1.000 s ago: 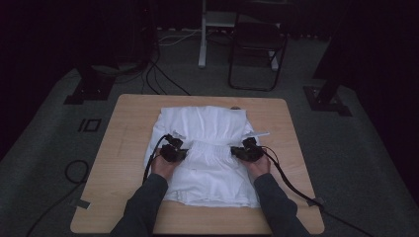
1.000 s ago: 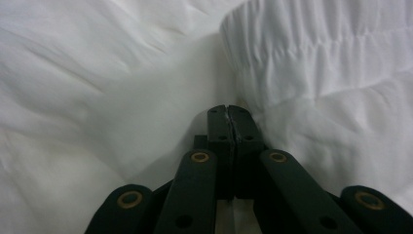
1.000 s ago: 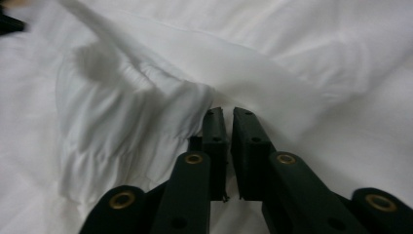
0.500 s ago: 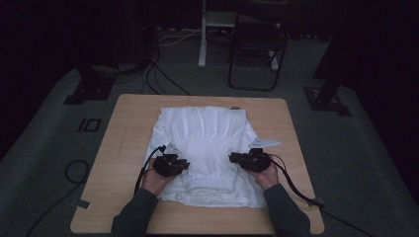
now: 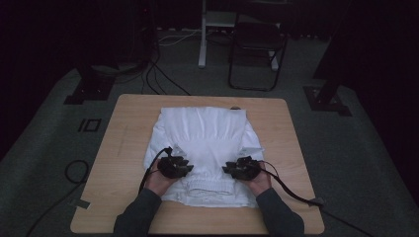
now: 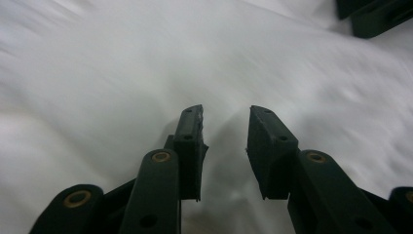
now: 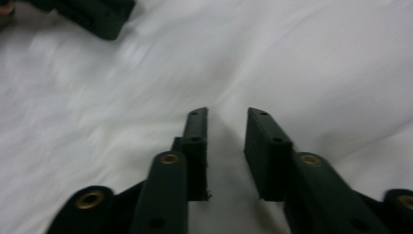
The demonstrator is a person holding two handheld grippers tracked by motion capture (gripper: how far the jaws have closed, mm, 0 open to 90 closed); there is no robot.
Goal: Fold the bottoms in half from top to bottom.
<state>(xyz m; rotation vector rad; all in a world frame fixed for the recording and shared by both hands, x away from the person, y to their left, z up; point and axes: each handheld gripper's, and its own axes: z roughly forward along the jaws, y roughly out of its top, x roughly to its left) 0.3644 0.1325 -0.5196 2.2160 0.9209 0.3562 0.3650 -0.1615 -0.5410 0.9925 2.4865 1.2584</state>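
Dim high view with black surroundings; soft, motion-blurred cloth in both gripper views.

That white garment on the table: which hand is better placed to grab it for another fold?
Neither clearly. The left tongs and right tongs sit level on the white garment, either side of its folded band, both just opened with nothing pinched.

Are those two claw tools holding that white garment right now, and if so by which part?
Nothing is held. The left gripper and right gripper have just been opening; their jaws stand apart over the white garment, with no fabric pinched between them.
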